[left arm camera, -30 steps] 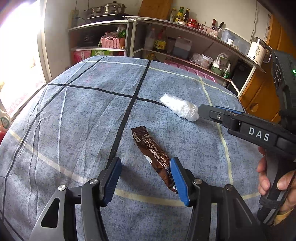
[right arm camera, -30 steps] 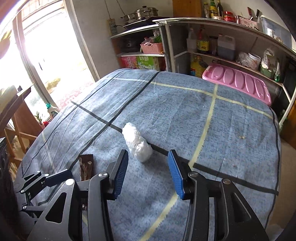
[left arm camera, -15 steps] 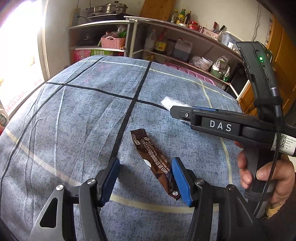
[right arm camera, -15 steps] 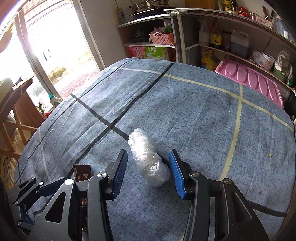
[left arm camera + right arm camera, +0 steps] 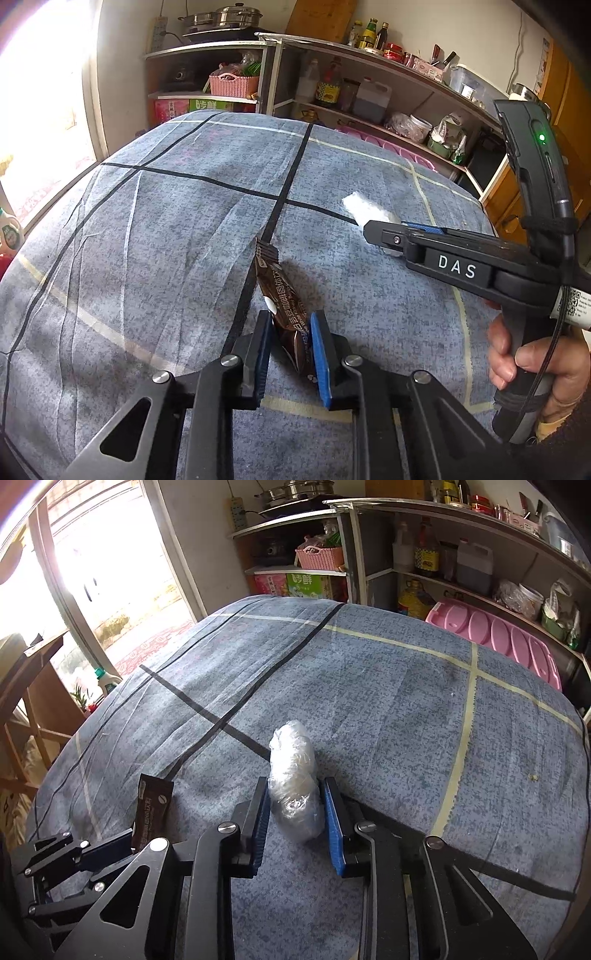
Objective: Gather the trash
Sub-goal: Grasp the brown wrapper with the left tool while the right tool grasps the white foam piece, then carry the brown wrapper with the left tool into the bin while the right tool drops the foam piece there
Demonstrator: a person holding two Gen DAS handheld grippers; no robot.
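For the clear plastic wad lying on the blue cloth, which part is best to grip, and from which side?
Grip the plastic wad across its narrow width near the close end, coming from above along its length. It lies elongated, pointing away, so the right claw straddles it easily; its jaws are closing there now.

Wrapper [image 5: 284, 314] print too small

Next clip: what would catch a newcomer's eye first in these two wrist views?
Two pieces of trash pinched at once on the blue-grey checked cloth. The left gripper is shut on a dark brown snack wrapper lying along a black stripe; the right gripper is closing its blue pads around a crumpled clear plastic wad near the cloth's middle. Behind, cluttered kitchen shelves and a bright doorway fill the background.
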